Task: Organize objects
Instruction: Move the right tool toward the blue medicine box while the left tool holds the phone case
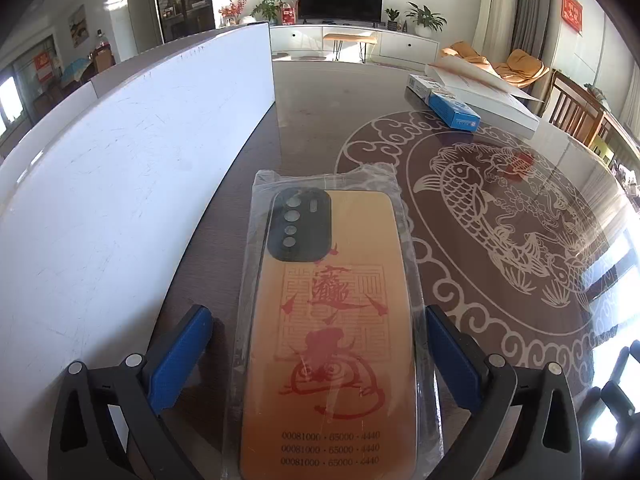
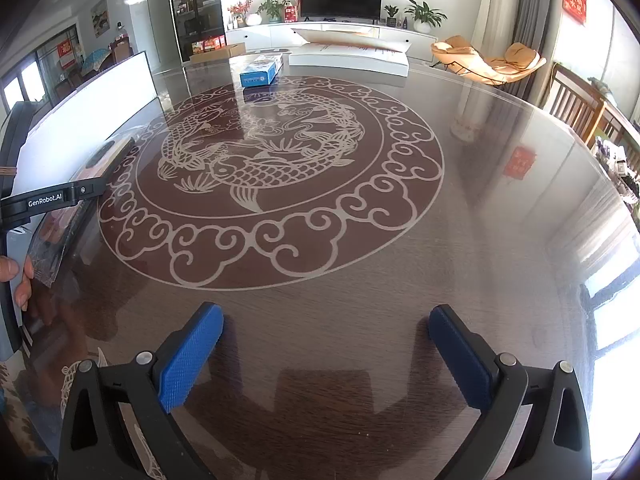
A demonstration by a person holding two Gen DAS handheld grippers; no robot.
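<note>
1. A clear plastic sleeve (image 1: 256,280) holds an orange phone case (image 1: 332,320) printed with red seal-style characters and a black camera block; the sleeve's loose end sticks out beyond the case's far edge.
2. The sleeved case lies flat on the dark glossy tabletop (image 1: 304,120), between the left gripper (image 1: 320,344) fingers and just beside a long white board (image 1: 132,184) that stands on edge to its left.
3. Its long axis runs straight away from the left wrist camera, camera block at the far end and rows of black digits at the near end.
4. The left gripper's blue-padded fingers (image 1: 180,354) are spread wider than the sleeve; the right pad sits close against the plastic edge, the left pad stands apart, and nothing is clamped.
5. Far right on the tabletop, a blue rectangular carton (image 1: 454,110) lies against a flat white box (image 1: 504,108).
6. Only the right wrist view shows the right gripper (image 2: 324,354), its fingers (image 2: 192,356) wide apart over bare tabletop (image 2: 480,220) and holding nothing.
7. That view also shows the left gripper's black body (image 2: 52,200) marked "GenRobot.AI" at the left edge, a hand (image 2: 18,280) gripping it, and the sleeved case (image 2: 104,160) edge-on beneath it.
8. The white koi-and-cloud medallion (image 2: 272,184) fills the tabletop's centre.
</note>
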